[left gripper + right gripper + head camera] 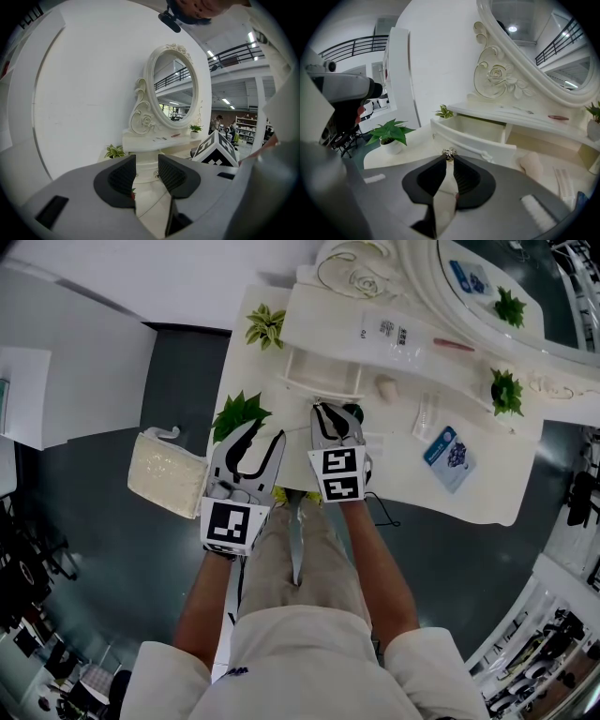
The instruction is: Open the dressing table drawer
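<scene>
The right gripper's (450,160) jaws are nearly together, clenched at their tips on the small metal knob (449,153) of the drawer (480,138). The drawer stands pulled out from under the shelf of the dressing table (487,493), its pale inside bare to the right gripper view. In the head view the right gripper (335,418) reaches over the front edge of the white surface toward the drawer (323,381). The left gripper (146,163) has its jaws released, apart, with nothing between them. It hangs just left of the right one at the surface's edge (262,441), near a leafy potted plant (239,414). The oval mirror (174,91) rises behind. A blue packet (448,456) lies on the surface to the right, and a cream stool (167,474) stands on the floor at the left.
</scene>
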